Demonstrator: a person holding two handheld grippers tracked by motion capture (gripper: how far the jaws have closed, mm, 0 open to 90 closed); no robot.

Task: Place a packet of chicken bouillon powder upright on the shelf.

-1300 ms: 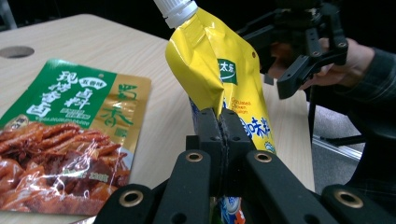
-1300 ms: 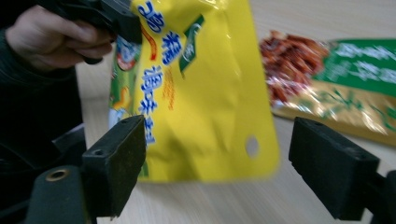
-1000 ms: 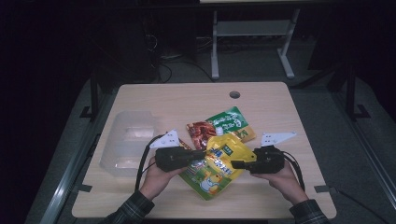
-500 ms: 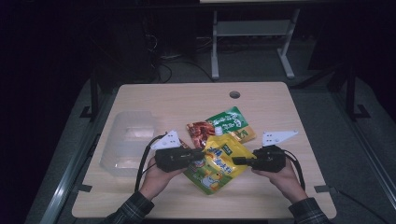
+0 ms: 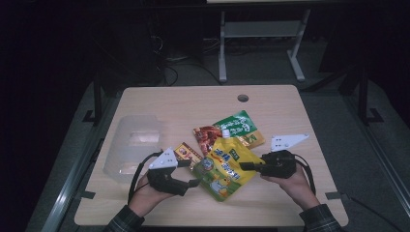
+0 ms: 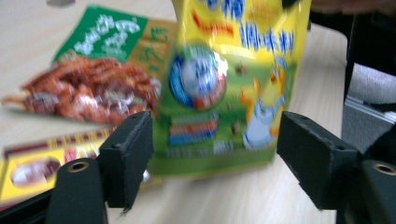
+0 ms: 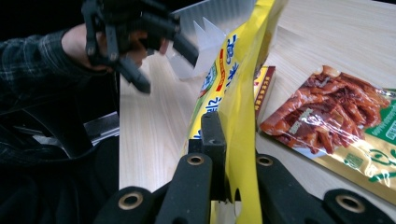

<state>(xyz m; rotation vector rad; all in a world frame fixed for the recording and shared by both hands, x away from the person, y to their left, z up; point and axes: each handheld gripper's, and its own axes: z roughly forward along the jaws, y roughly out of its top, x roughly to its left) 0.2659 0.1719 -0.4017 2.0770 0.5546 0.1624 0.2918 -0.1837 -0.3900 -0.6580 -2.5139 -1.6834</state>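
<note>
A yellow spouted pouch (image 5: 225, 166) lies tilted at the table's near middle. My right gripper (image 5: 246, 166) is shut on its right edge; in the right gripper view the jaws (image 7: 229, 154) pinch the yellow film (image 7: 236, 93), which stands up on edge. My left gripper (image 5: 191, 173) sits just left of the pouch, and its jaws have just been opening. In the left gripper view (image 6: 215, 158) they stand wide apart, with the pouch's lower end (image 6: 229, 79) in front of them and no pad pressing on it.
A green and red snack pack (image 5: 227, 130) lies behind the pouch, and a small yellow and red packet (image 5: 186, 152) lies to its left. A clear plastic container (image 5: 133, 145) stands at the left. A round cable hole (image 5: 242, 98) marks the far side of the table.
My left gripper has let go of the pouch, opened its jaws and drawn back to the left and nearer the person. The right gripper stays clamped on the pouch's right edge.
</note>
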